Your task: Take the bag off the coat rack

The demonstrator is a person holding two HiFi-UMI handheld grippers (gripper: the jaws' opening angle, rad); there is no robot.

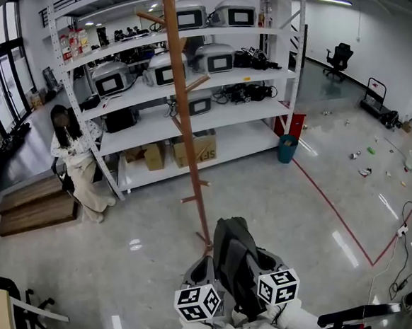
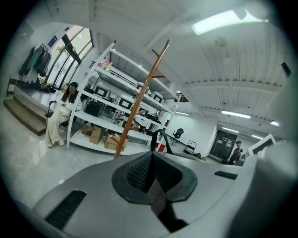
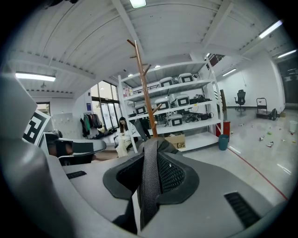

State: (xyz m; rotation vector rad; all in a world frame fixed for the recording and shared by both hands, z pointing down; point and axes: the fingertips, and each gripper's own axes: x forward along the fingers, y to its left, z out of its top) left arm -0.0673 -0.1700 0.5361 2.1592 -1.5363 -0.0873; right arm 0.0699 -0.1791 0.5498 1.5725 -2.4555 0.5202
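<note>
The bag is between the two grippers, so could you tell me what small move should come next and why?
Probably draw the bag back, away from the coat rack: it hangs on no peg, just in front of it; the right gripper clamps its strap, and the left gripper seems shut on it too.

The coat rack is smooth reddish-brown wood. Behind it stands shelving of white painted metal, with brown cardboard boxes on its lowest shelf. The floor around the coat rack is grey and glossy, mirroring the lights. In front of the coat rack, the bag is matt dark-grey cloth, its strap coarse woven webbing.
</note>
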